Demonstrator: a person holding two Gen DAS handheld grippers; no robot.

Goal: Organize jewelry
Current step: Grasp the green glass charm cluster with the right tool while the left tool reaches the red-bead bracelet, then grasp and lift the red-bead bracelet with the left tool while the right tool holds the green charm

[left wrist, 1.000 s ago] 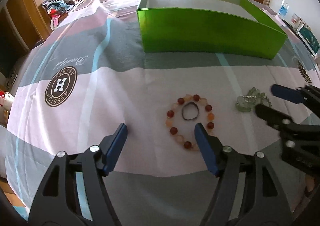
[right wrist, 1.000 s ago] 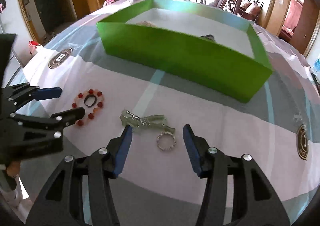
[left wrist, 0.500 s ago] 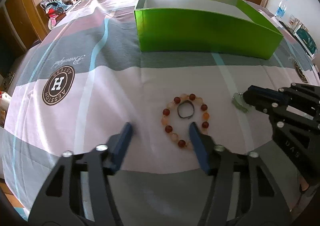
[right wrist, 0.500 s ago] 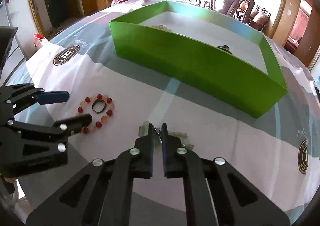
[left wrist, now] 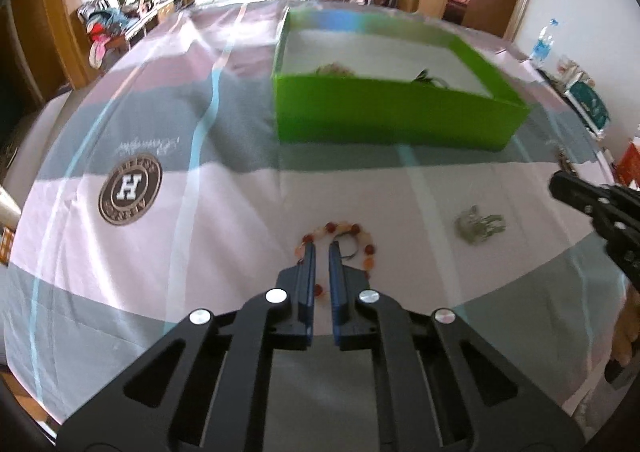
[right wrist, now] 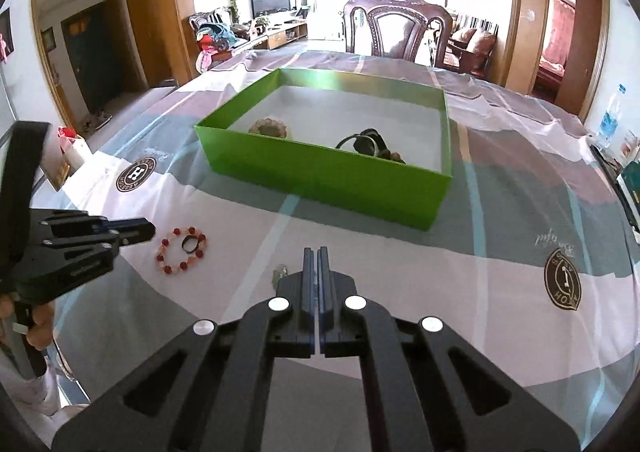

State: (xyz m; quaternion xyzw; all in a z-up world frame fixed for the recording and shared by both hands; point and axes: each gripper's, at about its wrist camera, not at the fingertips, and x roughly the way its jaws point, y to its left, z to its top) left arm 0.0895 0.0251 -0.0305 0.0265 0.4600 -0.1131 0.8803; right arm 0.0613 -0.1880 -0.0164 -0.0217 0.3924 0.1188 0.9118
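A red and orange bead bracelet lies on the cloth with a dark ring inside its loop. My left gripper is shut, its fingertips over the bracelet's near left part; whether it grips beads I cannot tell. A pale green jewelry piece lies on the cloth to the right. My right gripper is shut and raised above the table; a small chain hangs at its tip in the left wrist view. The green box behind holds several jewelry pieces.
The table carries a striped cloth with round logos. A carved wooden chair stands behind the far edge. A water bottle and small packages stand at the right edge.
My left gripper has shut and moved in over the bracelet. My right gripper, shut, has lifted away from the green piece; the silver ring no longer lies on the cloth.
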